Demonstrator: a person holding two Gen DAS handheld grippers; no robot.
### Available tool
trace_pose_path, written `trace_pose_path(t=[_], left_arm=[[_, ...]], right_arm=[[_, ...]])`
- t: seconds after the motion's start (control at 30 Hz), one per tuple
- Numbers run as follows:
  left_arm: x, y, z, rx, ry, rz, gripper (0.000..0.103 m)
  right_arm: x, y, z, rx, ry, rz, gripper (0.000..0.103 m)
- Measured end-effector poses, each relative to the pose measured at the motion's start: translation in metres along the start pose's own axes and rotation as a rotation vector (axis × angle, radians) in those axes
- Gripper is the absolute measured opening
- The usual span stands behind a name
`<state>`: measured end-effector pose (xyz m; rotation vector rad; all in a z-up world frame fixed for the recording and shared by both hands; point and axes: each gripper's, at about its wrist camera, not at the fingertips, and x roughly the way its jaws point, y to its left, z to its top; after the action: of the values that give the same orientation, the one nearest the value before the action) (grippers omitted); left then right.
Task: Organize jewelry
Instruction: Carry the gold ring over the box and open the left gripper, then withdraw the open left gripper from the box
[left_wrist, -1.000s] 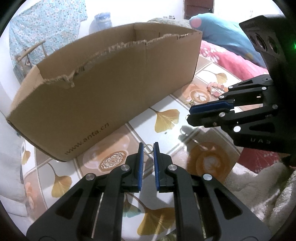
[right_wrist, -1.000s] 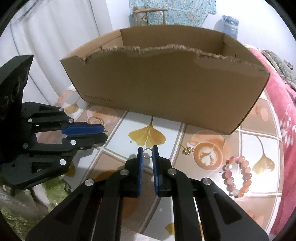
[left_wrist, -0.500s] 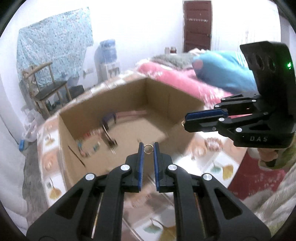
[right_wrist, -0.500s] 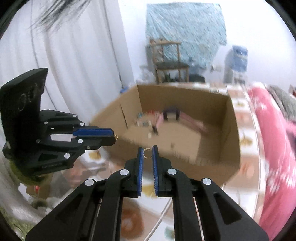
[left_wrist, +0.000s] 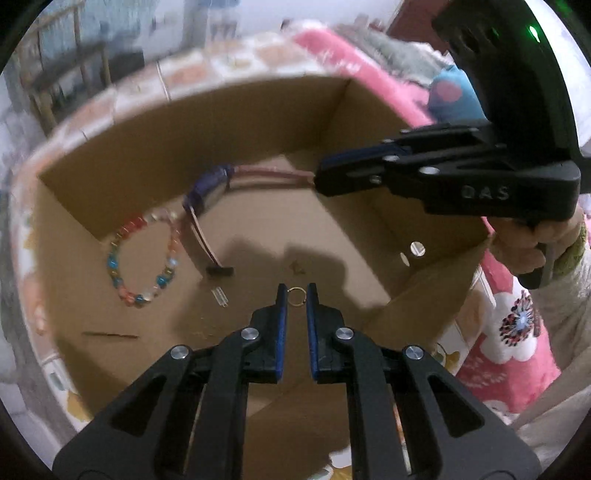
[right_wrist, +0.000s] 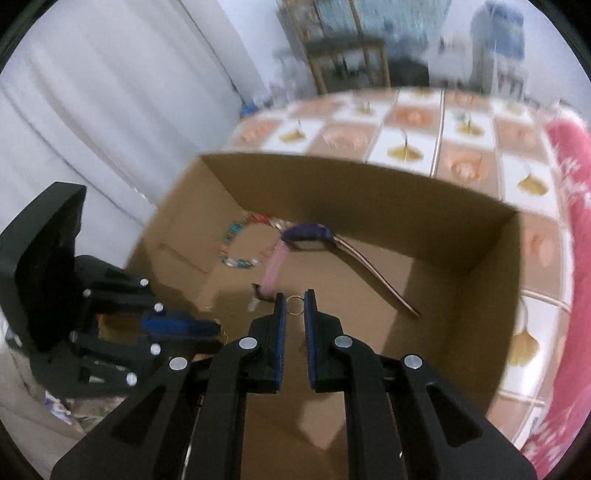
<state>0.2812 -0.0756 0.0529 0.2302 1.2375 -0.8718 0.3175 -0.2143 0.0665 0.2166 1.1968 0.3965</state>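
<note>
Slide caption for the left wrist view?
Left tongs pinching small gold ring above cardboard box holding beaded bracelet.

Two grippers, left (left_wrist: 296, 291) and right (right_wrist: 293, 299), are each pinching one small gold ring (left_wrist: 296, 296), making two rings. One cardboard box (left_wrist: 424, 288) is holding one beaded bracelet (left_wrist: 142, 258) and one watch (left_wrist: 207, 188).

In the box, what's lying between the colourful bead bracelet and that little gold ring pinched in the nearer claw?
In the left wrist view, the watch's pink strap end and a small clear piece lie on the box floor between the bead bracelet and the gold ring.
</note>
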Motion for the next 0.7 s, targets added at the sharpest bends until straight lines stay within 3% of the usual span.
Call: trace_pose_path(t=[0.13,0.37,0.43,0.5,0.7], left_arm=[[0.015,0.001,0.008,-0.014,0.066,-0.005,0.01],[0.026,0.011,0.009,-0.059,0.106,0.01,0.011],[0.027,0.015,0.01,-0.075,0.109,0.009,0.018],[0.024,0.017,0.01,-0.08,0.1,0.005,0.022],[0.016,0.017,0.01,-0.071,0.061,0.024,0.03]], right_arm=[[0.022,-0.005,0.007,0.019,0.063,-0.003,0.01],[0.031,-0.006,0.015,0.029,0.065,-0.003,0.011],[0.032,-0.01,0.017,0.044,0.062,0.003,0.016],[0.027,-0.012,0.016,0.048,0.05,0.0,0.026],[0.013,-0.011,0.018,0.041,-0.003,-0.007,0.034]])
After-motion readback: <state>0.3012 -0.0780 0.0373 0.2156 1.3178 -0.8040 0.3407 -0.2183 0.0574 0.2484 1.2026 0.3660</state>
